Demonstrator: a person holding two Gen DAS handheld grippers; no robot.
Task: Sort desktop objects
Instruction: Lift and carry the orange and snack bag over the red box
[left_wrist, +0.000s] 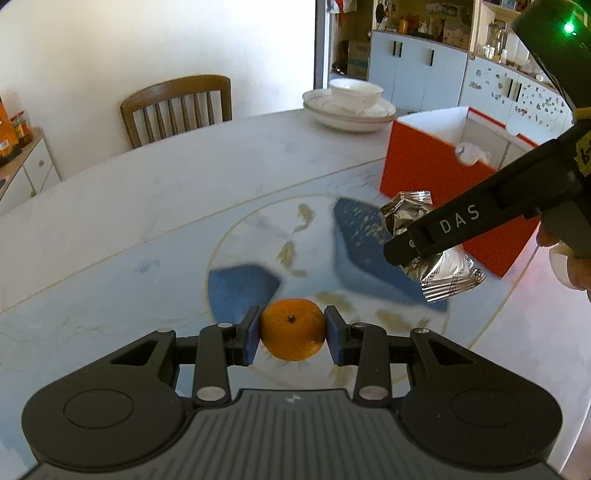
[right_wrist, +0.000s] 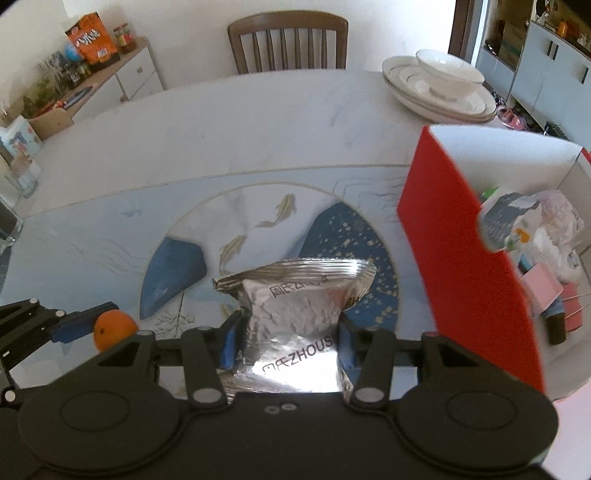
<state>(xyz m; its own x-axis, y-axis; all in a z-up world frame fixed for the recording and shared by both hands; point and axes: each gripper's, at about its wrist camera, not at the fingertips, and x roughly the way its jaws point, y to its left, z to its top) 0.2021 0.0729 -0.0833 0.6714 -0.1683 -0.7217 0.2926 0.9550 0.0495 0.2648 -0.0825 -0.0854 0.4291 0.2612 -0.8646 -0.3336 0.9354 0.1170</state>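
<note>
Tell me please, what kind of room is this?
Most likely a home dining room or kitchen-diner: a round dining table with a wooden chair pushed up to it, stacked white plates and a bowl on it, and storage cabinets behind.

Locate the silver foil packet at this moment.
In the right wrist view, the foil packet is clamped in the right hand-held gripper, above the table, left of the red box.

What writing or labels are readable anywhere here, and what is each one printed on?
"DAS": white letters on the right gripper, along its black finger.
"ZHOUS", cut off by the finger, with Chinese characters beside it: on the silver foil packet in that gripper.
Orange snack bag on the sideboard: lettering too blurred to read.
Yellow sticker on the right gripper: cut off, unreadable.
</note>
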